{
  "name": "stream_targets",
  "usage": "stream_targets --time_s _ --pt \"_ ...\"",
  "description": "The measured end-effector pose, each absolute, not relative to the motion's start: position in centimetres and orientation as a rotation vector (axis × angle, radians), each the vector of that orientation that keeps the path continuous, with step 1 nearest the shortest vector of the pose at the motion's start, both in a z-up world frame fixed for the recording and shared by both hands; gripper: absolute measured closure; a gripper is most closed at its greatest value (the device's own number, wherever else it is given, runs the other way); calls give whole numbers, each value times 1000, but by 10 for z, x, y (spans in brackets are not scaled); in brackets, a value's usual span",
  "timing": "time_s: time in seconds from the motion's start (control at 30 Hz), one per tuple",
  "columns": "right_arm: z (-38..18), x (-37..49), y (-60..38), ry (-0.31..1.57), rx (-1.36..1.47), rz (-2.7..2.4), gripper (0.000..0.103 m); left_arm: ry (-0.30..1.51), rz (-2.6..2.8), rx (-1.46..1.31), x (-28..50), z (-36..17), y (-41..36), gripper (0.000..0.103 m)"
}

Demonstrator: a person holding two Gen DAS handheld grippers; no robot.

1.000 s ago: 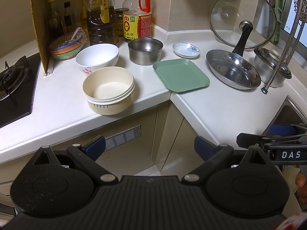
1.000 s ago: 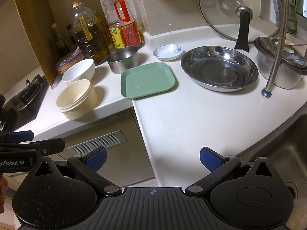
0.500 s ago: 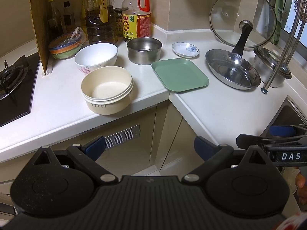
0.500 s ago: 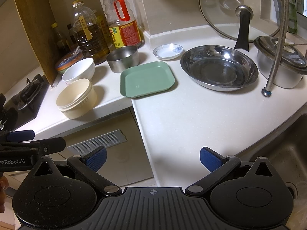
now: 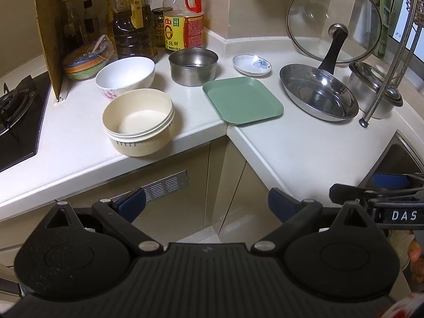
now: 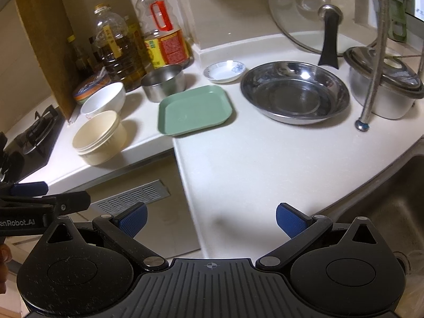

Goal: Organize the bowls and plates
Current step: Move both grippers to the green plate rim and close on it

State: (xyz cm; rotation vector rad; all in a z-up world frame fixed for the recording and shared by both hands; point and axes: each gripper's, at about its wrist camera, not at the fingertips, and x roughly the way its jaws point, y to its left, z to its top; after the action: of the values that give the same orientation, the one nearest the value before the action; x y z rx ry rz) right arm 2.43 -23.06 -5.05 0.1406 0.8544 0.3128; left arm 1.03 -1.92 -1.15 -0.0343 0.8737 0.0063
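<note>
On the white corner counter stand a cream bowl (image 5: 139,122), a white flowered bowl (image 5: 125,76), a steel bowl (image 5: 193,66), a small white saucer (image 5: 251,65), a green square plate (image 5: 242,100) and a wide steel dish (image 5: 318,92). The right wrist view shows the same cream bowl (image 6: 99,137), green plate (image 6: 194,110) and steel dish (image 6: 294,92). My left gripper (image 5: 206,202) is open and empty, held off the counter's front edge. My right gripper (image 6: 210,218) is open and empty over the counter's near edge.
Oil and sauce bottles (image 5: 132,18) line the back wall beside a striped bowl (image 5: 84,62). A gas hob (image 5: 16,106) lies at the left. A glass lid (image 5: 334,21), a lidded steel pot (image 5: 376,90) and a tap pipe (image 6: 371,79) stand at the right, by the sink (image 6: 384,212).
Both grippers have drifted very slightly; the view has shifted a little to the left. Nothing on the counter has moved.
</note>
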Motion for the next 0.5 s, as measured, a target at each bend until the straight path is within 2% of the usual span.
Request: stream_targets --time_s 0.5 --pt "-54 51 -275 737 280 304 0 860 49 -9 58 -16 -54 4"
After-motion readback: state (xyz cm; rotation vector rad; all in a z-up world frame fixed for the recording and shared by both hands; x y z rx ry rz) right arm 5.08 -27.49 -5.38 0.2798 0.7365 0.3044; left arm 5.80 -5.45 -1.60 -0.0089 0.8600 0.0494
